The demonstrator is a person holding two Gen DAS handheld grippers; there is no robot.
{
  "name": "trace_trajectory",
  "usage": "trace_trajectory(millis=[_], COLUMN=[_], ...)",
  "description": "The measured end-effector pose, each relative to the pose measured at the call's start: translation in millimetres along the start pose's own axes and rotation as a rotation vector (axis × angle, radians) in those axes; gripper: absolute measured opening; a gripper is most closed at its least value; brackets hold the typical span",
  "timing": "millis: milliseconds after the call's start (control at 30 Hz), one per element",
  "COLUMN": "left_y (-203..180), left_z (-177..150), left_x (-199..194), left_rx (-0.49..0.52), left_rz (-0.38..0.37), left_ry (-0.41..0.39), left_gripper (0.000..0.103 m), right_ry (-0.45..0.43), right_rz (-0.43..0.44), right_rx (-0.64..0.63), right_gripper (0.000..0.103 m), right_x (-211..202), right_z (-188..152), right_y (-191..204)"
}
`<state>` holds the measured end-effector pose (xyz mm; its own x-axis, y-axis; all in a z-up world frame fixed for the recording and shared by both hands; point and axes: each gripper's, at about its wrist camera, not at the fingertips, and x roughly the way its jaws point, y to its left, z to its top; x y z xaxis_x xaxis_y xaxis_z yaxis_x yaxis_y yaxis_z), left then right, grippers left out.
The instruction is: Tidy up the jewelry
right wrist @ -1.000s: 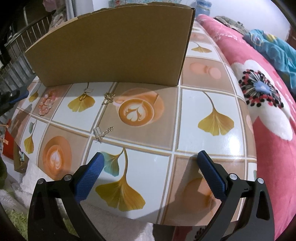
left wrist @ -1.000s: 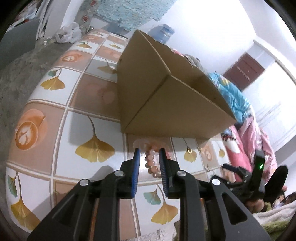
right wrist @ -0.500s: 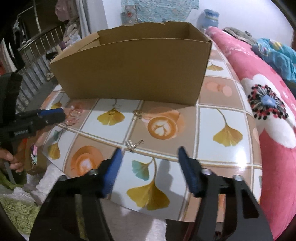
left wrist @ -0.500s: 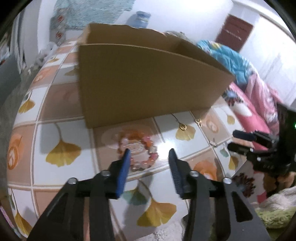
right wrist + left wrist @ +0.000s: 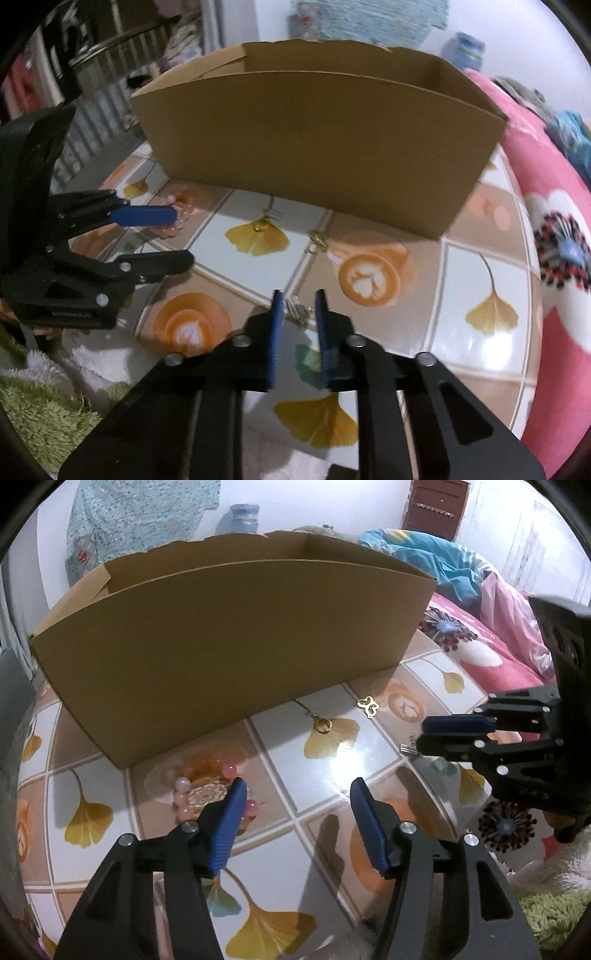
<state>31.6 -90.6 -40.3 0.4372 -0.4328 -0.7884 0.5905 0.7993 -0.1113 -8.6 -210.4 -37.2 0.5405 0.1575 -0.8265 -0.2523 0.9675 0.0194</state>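
Note:
An open cardboard box [image 5: 229, 635] stands on the tiled table [image 5: 332, 753]. A pink bead bracelet [image 5: 192, 794] lies in front of it, just left of my left gripper [image 5: 295, 794], which is open and empty. A gold ring [image 5: 323, 725] and a gold butterfly charm [image 5: 368, 705] lie near the box. My right gripper [image 5: 299, 302] has its jaws narrowed around a small silver chain piece [image 5: 297, 310] on the table, with a gap still showing. The box [image 5: 317, 147], ring [image 5: 263, 225] and charm [image 5: 317, 238] also show in the right wrist view.
A bed with pink and blue bedding [image 5: 554, 221] runs along the table's right side. A green shaggy rug [image 5: 40, 417] lies below the table's front edge. A blue water bottle [image 5: 242, 520] stands behind the box.
My left gripper has opened wide and swung right, off the bracelet. My right gripper has narrowed and moved forward over the silver chain piece.

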Motion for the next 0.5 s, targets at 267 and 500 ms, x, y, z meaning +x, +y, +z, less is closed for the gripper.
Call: trace_trajectory(millis=[267, 500], left_y=[-10, -15], left_z=[2, 2], left_x=[4, 7], left_rx=[0.042, 0.050], left_rz=[0.010, -0.006], left_ry=[-0.003, 0.002], left_gripper=[0.058, 0.058], right_ry=[0.045, 0.073], right_rz=[-0.021, -0.039], right_rx=[-0.092, -0.152], right_gripper=[0.013, 0.007], right_x=[13, 21], right_z=[1, 2], right_y=[9, 18])
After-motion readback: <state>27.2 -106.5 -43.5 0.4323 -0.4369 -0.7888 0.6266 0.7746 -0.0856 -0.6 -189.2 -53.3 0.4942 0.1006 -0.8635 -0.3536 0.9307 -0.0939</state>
